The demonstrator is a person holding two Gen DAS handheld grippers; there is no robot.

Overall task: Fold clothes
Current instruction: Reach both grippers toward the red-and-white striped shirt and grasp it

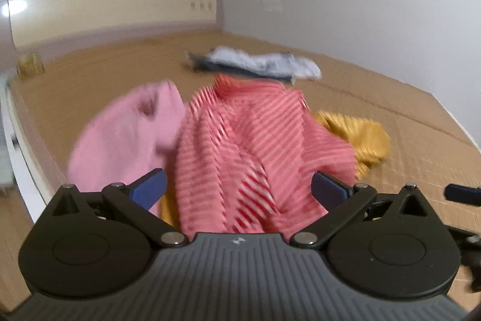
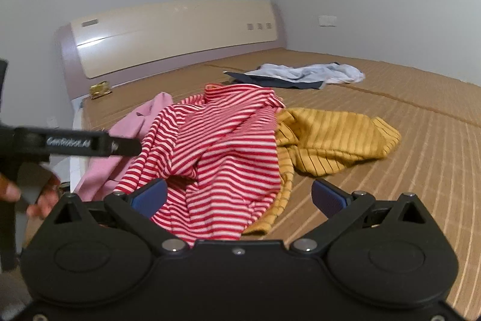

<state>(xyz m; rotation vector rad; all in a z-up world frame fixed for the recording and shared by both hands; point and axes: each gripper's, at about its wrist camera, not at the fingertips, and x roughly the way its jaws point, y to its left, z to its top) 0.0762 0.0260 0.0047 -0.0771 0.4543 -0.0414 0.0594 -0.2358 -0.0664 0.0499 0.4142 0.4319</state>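
A crumpled red-and-white striped garment point(image 2: 216, 146) lies heaped on the brown bed mat, blurred in the left wrist view point(image 1: 249, 146). A pink garment point(image 2: 141, 122) point(image 1: 126, 134) sits to its left and a mustard striped garment point(image 2: 333, 137) point(image 1: 357, 134) to its right. My left gripper point(image 1: 239, 188) is open just above the near edge of the striped heap, fingers apart with cloth beneath them. My right gripper point(image 2: 239, 196) is open too, over the striped garment's near edge. The left gripper's body point(image 2: 75, 143) and a hand point(image 2: 36, 197) show at the left of the right wrist view.
A pale blue and dark navy pile of clothes point(image 2: 303, 75) point(image 1: 258, 65) lies farther back on the mat point(image 2: 405, 170). A cream headboard point(image 2: 180, 32) runs along the back wall. A small gold packet point(image 2: 100, 89) rests near the headboard. The bed's left edge point(image 1: 21, 146) drops off.
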